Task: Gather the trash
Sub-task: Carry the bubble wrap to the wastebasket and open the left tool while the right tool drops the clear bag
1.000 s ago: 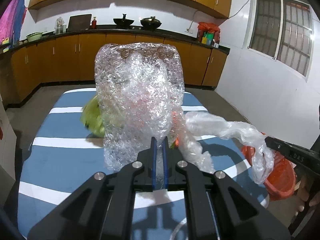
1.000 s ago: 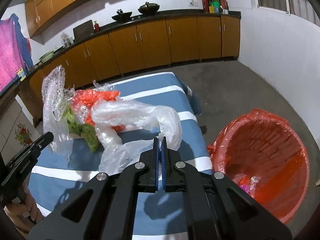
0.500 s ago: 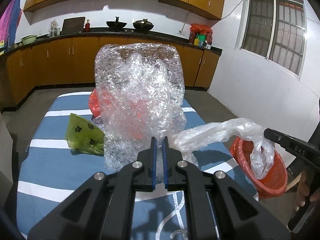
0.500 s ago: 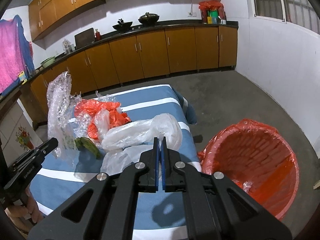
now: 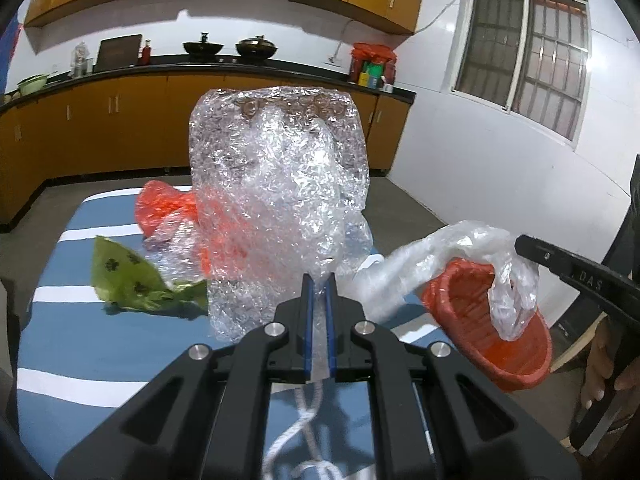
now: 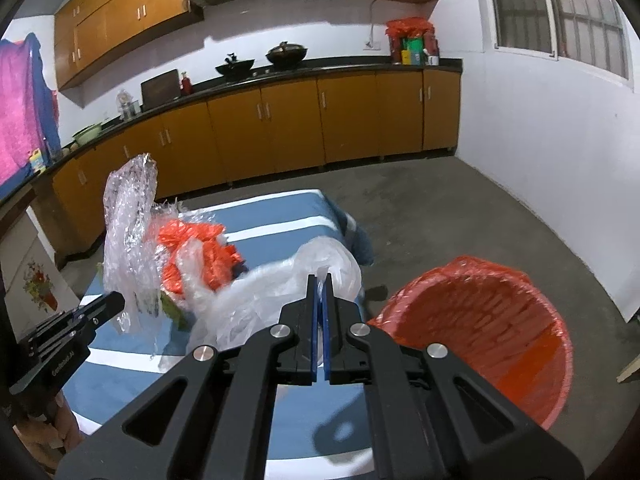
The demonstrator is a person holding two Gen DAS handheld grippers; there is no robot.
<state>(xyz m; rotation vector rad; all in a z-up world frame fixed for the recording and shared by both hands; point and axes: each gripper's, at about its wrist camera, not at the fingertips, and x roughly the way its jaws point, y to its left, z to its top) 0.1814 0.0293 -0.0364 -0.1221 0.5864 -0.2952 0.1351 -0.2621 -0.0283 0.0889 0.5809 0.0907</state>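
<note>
Bubble wrap (image 5: 276, 184) pinched in left tongs (image 5: 319, 280); clear bag (image 6: 280, 292) in right tongs (image 6: 319, 280)

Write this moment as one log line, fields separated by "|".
left hand-held gripper: shut on bubble wrap | right hand-held gripper: shut on clear plastic bag | orange bin: beside table

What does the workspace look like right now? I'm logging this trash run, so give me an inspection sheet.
Surface: table under a blue cloth with white stripes.
Job's things: bubble wrap and clear bag held up; red bin on the floor, right of the table.
Clutter: red bag and green bag lie on the cloth.
Grippers: left claw shut on bubble wrap; right claw shut on clear bag.
Cables: white cord below the left claw.
Surroundings: kitchen cabinets, window.
</note>
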